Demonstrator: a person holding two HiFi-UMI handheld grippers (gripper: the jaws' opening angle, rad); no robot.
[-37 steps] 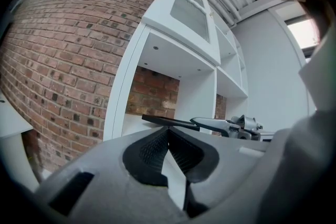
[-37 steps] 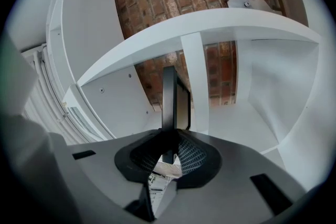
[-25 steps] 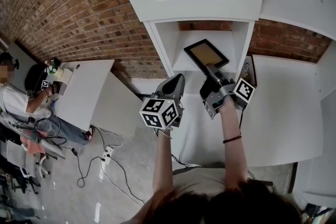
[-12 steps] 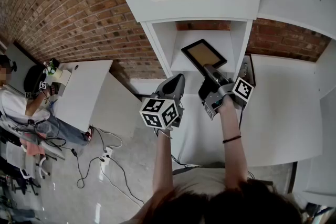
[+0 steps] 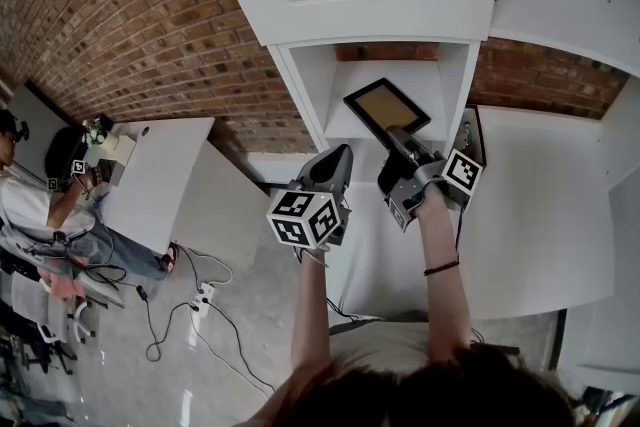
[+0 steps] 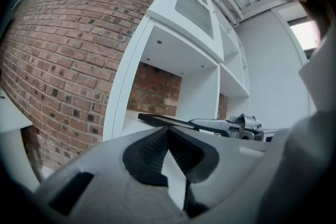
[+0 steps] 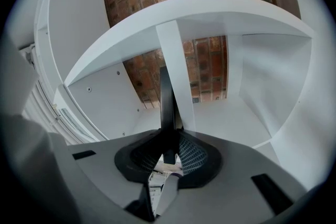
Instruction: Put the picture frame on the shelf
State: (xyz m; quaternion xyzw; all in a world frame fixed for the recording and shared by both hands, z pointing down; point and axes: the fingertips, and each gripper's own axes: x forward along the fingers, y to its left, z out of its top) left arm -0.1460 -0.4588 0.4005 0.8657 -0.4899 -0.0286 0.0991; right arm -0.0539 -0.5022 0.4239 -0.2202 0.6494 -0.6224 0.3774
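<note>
Over the last second we have carried the picture frame slightly left and a little deeper over the open compartment of the shelf; the change is small. The frame lies tilted and seems to hang just above the white board, not yet resting on it. Our right claw stays clamped on the frame's near edge, which the right gripper view shows edge-on between the pads. Our left claw hangs just beside it, jaws together on nothing. We judge the placing close to done: the frame must still be lowered, settled and let go.
</note>
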